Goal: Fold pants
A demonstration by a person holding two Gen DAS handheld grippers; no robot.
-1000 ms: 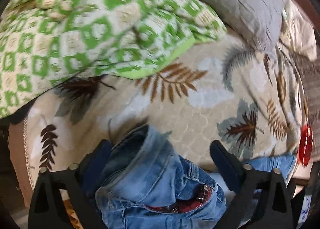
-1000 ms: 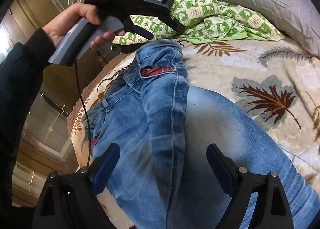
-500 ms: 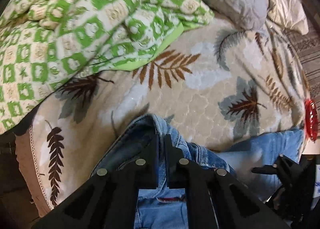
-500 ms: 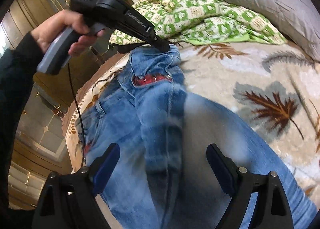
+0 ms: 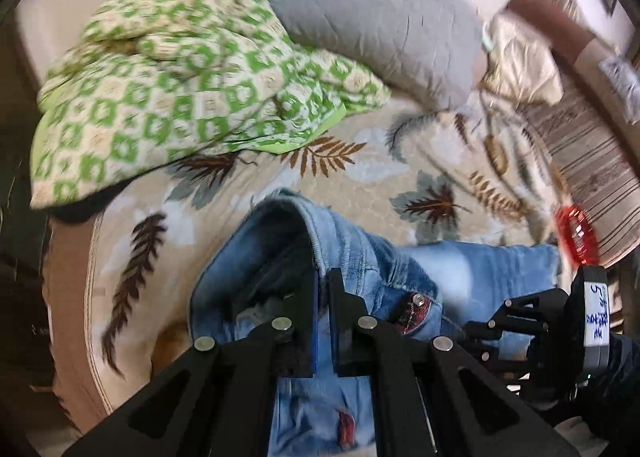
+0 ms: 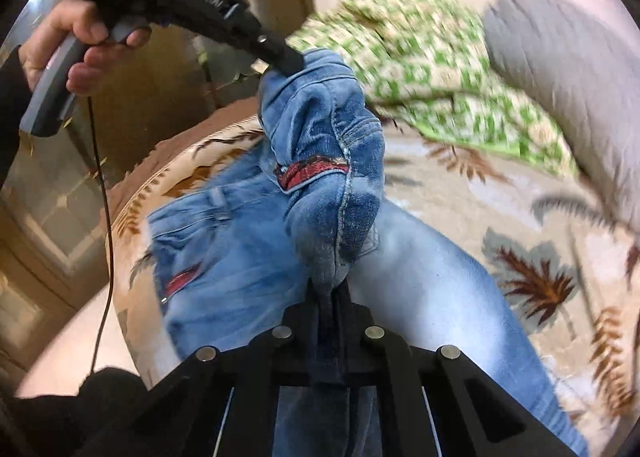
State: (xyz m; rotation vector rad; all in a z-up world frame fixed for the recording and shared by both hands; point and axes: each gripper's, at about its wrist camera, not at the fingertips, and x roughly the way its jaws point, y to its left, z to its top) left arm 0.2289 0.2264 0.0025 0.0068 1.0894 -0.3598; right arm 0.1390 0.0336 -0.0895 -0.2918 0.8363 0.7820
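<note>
Blue jeans (image 6: 240, 257) with red pocket trim lie on a leaf-print bedspread (image 6: 460, 193). My left gripper (image 5: 323, 281) is shut on the waistband of the jeans (image 5: 280, 241) and holds it lifted off the bed. It also shows in the right wrist view (image 6: 288, 61), held by a hand at the upper left. My right gripper (image 6: 328, 289) is shut on the crotch seam fold of the jeans, raised into a ridge. The right gripper also shows in the left wrist view (image 5: 480, 327). One pale leg (image 6: 440, 297) runs to the lower right.
A green-and-cream checked blanket (image 5: 180, 97) is bunched at the head of the bed beside a grey quilted pillow (image 5: 380, 17). A red object (image 5: 576, 233) lies near the bed's right edge. A wooden mirrored cabinet (image 6: 52, 217) stands left of the bed.
My left gripper closed on the waistband, then lifted it. My right gripper went from open above the jeans to shut on the crotch fold, and the fabric between both rose off the bed.
</note>
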